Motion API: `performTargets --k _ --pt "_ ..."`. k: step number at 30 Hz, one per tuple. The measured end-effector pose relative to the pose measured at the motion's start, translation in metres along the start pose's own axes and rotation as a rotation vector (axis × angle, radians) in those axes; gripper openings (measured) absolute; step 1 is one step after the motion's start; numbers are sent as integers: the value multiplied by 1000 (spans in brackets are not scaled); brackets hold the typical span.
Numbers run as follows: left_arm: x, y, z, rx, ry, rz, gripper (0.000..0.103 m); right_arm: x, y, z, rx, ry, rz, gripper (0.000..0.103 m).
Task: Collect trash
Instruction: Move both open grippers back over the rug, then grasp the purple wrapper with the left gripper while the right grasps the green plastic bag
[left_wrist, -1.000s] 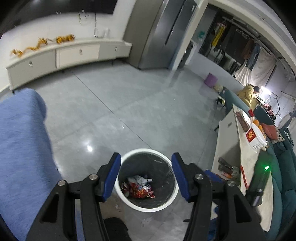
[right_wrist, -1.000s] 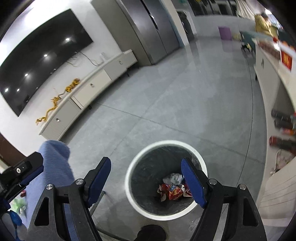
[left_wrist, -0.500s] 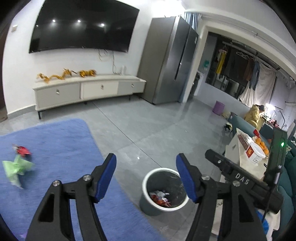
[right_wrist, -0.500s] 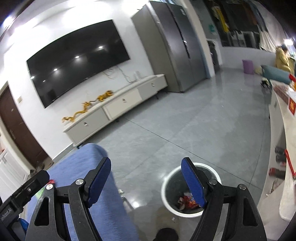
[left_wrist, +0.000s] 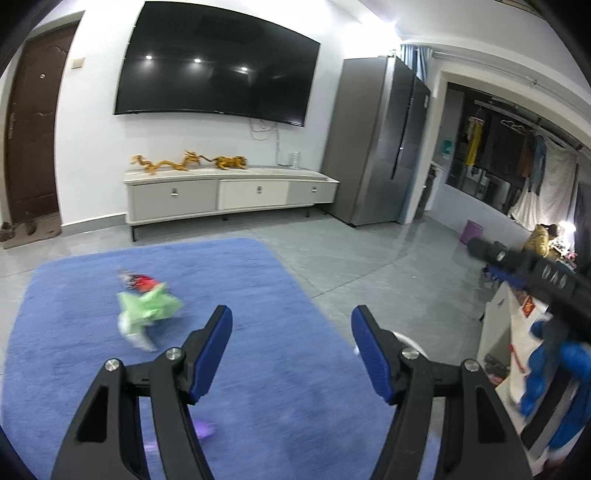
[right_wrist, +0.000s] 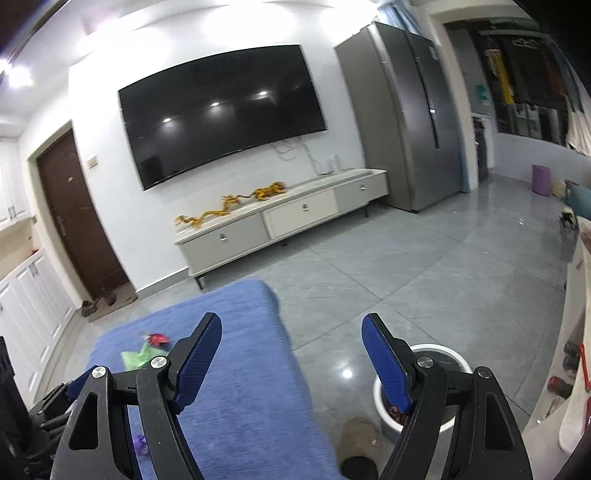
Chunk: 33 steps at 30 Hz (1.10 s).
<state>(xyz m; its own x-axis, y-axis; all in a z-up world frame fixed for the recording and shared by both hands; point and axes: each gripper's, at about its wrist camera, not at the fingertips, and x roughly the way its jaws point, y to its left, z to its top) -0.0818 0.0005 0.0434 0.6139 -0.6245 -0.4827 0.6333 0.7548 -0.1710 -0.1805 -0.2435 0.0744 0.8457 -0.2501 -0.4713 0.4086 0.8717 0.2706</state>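
A crumpled green wrapper (left_wrist: 147, 314) and a red wrapper (left_wrist: 138, 281) just behind it lie on the blue rug (left_wrist: 277, 387). A small purple scrap (left_wrist: 203, 430) lies nearer, beside my left finger. My left gripper (left_wrist: 291, 314) hangs open above the rug, nothing between its blue pads. My right gripper (right_wrist: 291, 321) is open and empty too, over the rug's edge. The white-rimmed trash bin (right_wrist: 432, 349) stands behind its right finger, with wrappers inside. The green wrapper (right_wrist: 135, 356) and red wrapper (right_wrist: 157, 338) show far left in the right wrist view.
A low TV cabinet (left_wrist: 229, 194) stands at the wall under a big screen, with a grey fridge (left_wrist: 376, 158) to its right. A white table (right_wrist: 576, 332) runs along the right. A slipper (right_wrist: 356, 439) lies by the bin. A blue-gloved hand (left_wrist: 554, 369) holds the right gripper.
Both views swung up and left, away from the bin below them and toward the rug. The wrappers on the rug came into view. The left jaws spread a little wider.
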Motion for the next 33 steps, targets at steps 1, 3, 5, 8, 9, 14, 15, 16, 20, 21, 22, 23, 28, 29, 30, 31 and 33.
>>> performTargets --k 1,3,5,8,9,14,15,16,20,21,22,23,28,29,30,31,33 --pt "-4 11 -4 0 3 13 65 1 6 -2 -7 3 10 77" --pt "-11 32 -15 2 13 34 65 6 18 -5 -22 16 31 77" --pt "-14 54 -25 17 29 59 65 13 29 -8 -34 30 46 77" --pt "-15 84 -43 37 76 79 65 23 43 -16 -43 60 71 77" --pt "-13 91 -49 45 96 73 65 30 49 -19 -50 75 79 77" --pt "2 88 -74 97 191 -17 65 49 68 -36 -92 138 100 77" --pt "7 86 -80 108 215 -47 65 53 72 -40 -100 150 104 77" --pt "11 84 -84 120 233 -64 65 58 77 -44 -109 163 108 77" --pt "31 80 -95 162 294 -69 65 73 85 -55 -124 205 127 77" --pt "39 82 -98 166 312 -63 64 77 87 -58 -128 216 130 77" --pt "44 85 -99 167 324 -60 61 82 88 -61 -131 226 133 77" --pt "49 87 -101 168 338 -57 53 85 90 -64 -133 233 136 77" --pt "67 105 -109 111 376 -68 29 110 101 -76 -134 286 161 77" --pt "66 110 -108 88 370 -82 29 113 102 -79 -134 294 166 77" --pt "65 116 -106 58 355 -90 29 119 104 -81 -135 304 174 77" --pt "63 122 -106 33 345 -92 29 125 107 -84 -133 316 186 77" --pt "60 135 -103 -33 322 -89 29 139 115 -87 -128 340 217 77"
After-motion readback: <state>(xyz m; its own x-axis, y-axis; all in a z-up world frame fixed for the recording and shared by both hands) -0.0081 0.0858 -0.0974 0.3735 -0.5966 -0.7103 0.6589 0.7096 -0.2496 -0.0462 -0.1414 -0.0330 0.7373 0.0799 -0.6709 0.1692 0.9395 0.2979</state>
